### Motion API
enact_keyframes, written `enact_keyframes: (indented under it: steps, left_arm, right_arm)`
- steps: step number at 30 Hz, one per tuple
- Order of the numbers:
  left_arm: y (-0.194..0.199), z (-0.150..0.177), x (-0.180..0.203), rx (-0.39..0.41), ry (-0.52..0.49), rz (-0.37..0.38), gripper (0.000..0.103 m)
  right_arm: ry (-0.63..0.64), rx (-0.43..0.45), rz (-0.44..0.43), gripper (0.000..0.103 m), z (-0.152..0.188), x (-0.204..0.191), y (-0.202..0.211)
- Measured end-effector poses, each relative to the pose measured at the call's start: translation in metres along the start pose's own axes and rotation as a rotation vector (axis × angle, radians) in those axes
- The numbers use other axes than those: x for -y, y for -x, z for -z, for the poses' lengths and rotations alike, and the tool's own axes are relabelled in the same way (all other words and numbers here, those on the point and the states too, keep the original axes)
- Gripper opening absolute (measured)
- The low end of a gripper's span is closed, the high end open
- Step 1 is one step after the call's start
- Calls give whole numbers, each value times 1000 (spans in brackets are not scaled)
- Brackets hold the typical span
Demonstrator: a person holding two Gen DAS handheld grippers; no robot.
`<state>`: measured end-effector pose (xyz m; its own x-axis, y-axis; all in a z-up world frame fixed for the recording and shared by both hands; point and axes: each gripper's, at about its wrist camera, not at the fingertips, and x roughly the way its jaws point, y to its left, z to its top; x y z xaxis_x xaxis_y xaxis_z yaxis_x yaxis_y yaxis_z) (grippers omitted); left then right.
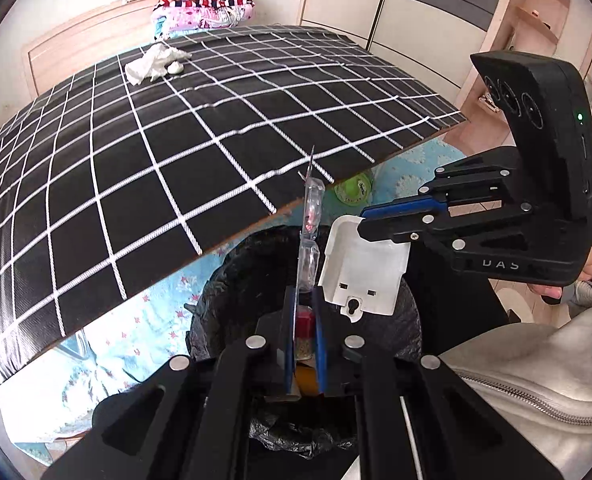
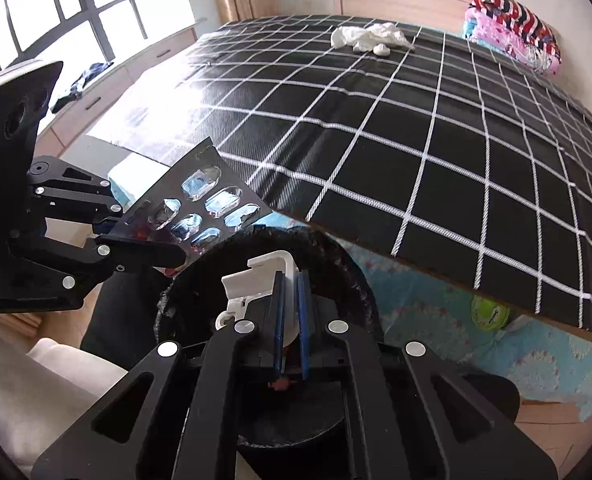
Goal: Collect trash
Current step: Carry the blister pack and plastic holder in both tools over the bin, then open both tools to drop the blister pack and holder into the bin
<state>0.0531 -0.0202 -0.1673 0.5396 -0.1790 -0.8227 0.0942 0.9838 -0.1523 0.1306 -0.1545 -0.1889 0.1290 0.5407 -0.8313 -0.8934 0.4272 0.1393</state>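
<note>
Black plastic on your right claw (image 1: 366,222) carries raised letters that read roughly "DAS" in the left wrist view; no other writing is legible. Across the upper half of both frames runs the bed (image 1: 176,152), covered in a black sheet with a white grid. Crumpled white tissue (image 1: 154,62) lies on it at upper left, with folded patterned bedding (image 1: 204,4) beyond. A blue patterned mat (image 1: 152,320) covers the floor beneath. At bottom centre sits your bin, lined with a black bag (image 1: 232,280); its contents cannot be made out. Your left claw (image 1: 306,300) is clamped on a blister pack (image 2: 204,208), held above the bin's rim. Your right claw pinches a white plastic bracket (image 1: 362,270) over the bin mouth.
</note>
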Motion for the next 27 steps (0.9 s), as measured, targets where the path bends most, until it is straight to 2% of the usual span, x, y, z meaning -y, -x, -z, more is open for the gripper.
enact_keyframes:
  steps: [6, 14, 19, 27]
  left_arm:
    - [-30, 19, -4, -84, 22, 11, 8]
    - [-75, 38, -8, -191, 31, -22, 8]
    - [-93, 44, -15, -230, 59, -46, 8]
    - [-103, 38, -13, -252, 91, -40, 8]
  right_arm:
    - [-23, -92, -17, 7, 14, 4, -36]
    - [-43, -181, -22, 7, 24, 7, -74]
    - [-55, -219, -35, 7, 27, 8, -89]
    - [-75, -240, -69, 7, 29, 11, -99]
